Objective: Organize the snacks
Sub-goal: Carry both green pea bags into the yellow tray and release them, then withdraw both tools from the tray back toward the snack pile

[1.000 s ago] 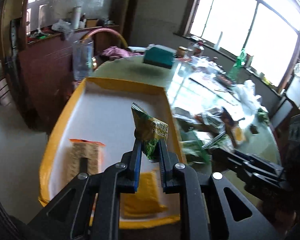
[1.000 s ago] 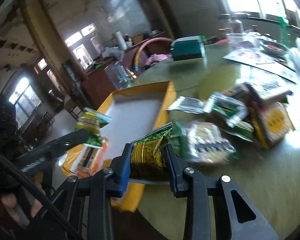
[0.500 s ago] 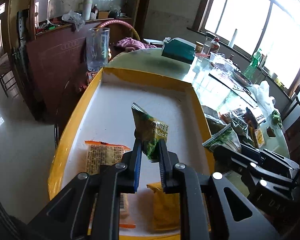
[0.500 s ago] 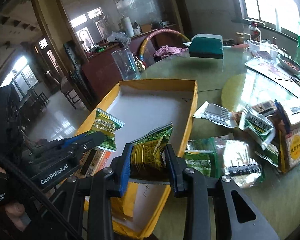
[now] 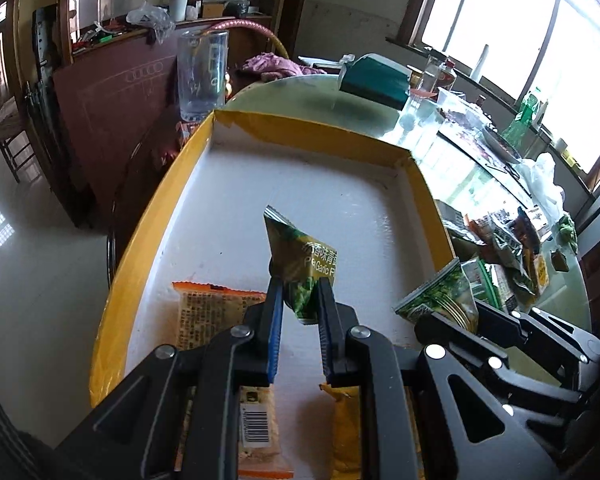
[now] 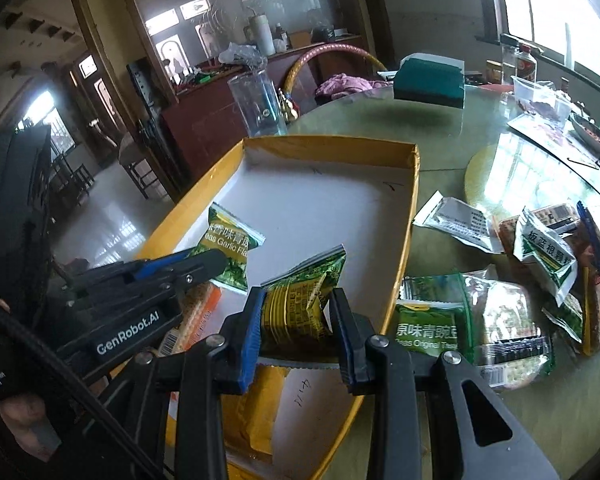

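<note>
Left wrist view: our left gripper (image 5: 298, 308) pinches a green garlic pea packet (image 5: 302, 266) above the yellow box (image 5: 152, 216). Beside it, our right gripper (image 6: 296, 320) clamps a green-gold snack packet (image 6: 300, 300) over the box's table-side wall.

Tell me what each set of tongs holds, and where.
Left tongs pinch a green garlic-pea packet by its lower end; right tongs clamp a green-gold foil packet across its middle.
</note>
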The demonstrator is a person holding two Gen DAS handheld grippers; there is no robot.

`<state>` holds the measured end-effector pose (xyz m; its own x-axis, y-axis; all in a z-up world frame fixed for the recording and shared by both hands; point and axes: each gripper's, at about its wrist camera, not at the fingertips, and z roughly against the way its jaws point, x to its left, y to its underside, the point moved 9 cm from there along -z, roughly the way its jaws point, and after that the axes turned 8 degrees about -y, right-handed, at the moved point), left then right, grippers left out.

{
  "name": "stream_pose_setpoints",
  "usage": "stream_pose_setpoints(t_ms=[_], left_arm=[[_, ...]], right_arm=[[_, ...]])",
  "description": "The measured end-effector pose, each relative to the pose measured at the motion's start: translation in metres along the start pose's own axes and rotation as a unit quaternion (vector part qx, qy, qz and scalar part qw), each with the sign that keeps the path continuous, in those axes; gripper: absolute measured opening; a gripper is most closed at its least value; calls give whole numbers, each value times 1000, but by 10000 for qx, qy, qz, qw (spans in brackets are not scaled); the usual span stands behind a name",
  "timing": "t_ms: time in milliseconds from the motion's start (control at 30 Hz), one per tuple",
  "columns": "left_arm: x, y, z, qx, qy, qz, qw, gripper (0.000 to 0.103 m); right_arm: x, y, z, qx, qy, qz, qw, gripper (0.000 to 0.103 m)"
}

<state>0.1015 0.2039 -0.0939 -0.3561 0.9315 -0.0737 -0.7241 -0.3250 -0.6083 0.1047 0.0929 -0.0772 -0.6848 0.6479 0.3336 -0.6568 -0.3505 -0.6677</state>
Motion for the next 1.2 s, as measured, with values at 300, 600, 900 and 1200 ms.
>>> stream_pose_setpoints(t_ms=[300, 600, 900, 1200], left_arm=[[5, 6, -4, 75, -41, 178, 9998, 44], [-8, 6, 34, -502, 60, 343, 9981, 78], [-81, 30, 73, -734, 389, -209, 9963, 84], [-139, 46, 91, -878, 954, -550, 9900, 87]], right_arm=[[-2, 12, -9, 127, 3, -47, 9999, 35], [-7, 20, 35, -469, -362, -304, 9978, 69], [-66, 55, 120, -1284, 266, -1196, 9841, 89], [-97, 86, 163, -1626, 441, -1145, 9790, 100]])
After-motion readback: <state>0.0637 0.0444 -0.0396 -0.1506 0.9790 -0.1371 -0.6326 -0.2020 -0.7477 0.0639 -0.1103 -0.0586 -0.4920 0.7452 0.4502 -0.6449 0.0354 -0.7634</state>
